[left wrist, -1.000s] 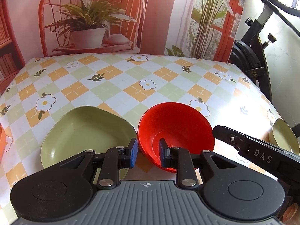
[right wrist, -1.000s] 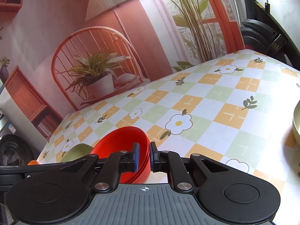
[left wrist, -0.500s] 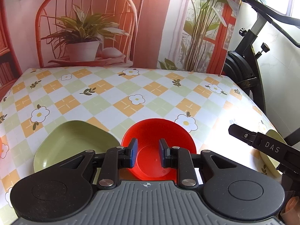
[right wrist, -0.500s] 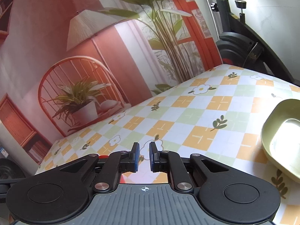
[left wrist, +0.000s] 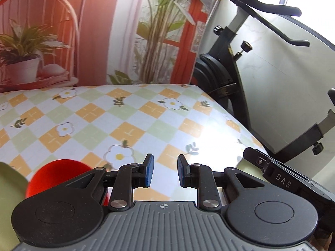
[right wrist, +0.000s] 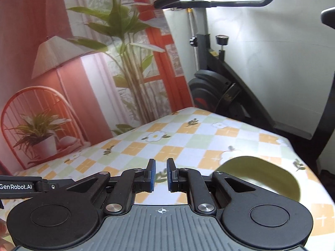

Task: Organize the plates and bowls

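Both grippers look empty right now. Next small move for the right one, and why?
Probably swing the right gripper right and down toward the green bowl at the table's near right edge. Its jaws stand slightly apart with only tablecloth between them, and the bowl sits loose, just off its right finger. The red bowl already lies beside the left gripper.

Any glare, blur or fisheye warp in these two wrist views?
Left wrist: strong window glare washes out the tablecloth ahead of the fingers; the red bowl stays sharp. Right wrist: the green plate and backdrop are smeared by motion blur. Both views: the fisheye bends the table edge and the exercise bike.
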A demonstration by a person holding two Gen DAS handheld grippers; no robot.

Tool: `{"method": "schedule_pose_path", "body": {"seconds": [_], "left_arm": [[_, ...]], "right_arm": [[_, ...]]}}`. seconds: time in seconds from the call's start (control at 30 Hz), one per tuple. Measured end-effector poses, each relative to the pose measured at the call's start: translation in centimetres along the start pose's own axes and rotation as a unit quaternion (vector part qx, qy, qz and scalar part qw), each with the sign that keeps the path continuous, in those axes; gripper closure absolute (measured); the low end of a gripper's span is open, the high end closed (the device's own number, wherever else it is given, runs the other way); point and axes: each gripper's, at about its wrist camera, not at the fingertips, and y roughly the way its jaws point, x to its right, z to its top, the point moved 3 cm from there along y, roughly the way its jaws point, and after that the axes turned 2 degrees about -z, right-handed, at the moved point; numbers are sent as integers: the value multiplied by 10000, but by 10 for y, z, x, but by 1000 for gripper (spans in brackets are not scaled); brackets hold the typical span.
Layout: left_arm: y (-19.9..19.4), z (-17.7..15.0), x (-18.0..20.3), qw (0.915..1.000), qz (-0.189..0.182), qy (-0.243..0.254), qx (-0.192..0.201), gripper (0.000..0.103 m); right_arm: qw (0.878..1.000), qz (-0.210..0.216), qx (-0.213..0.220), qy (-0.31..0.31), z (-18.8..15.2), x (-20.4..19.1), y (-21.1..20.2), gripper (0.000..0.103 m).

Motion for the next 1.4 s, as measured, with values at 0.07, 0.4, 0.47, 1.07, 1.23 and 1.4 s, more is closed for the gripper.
{"method": "schedule_pose_path", "body": {"seconds": [0.07, 0.4, 0.47, 1.07, 1.23, 1.4], "left_arm": [[17, -2, 15, 9997, -221, 38, -122, 77], [72, -27, 65, 9945, -884, -98, -553, 72], [80, -33, 70, 9935, -929, -141, -646, 72], [101, -48, 77, 9915, -924, -86, -914, 72], [108, -52, 75, 9899, -1018, -168, -973, 73], [110, -54, 74, 9891, -1091, -185, -966, 73]], "right_arm": [[9995, -253, 73, 151, 4, 22, 0, 91], [9916, -1171, 93, 540, -3, 98, 3, 93], [9897, -1318, 90, 550, -6, 104, 4, 93], [9745, -1934, -160, 1127, -31, 143, 11, 91], [9745, -1870, -220, 1220, -35, 146, 13, 93], [9748, -1840, -221, 1245, -36, 146, 14, 96]]}}
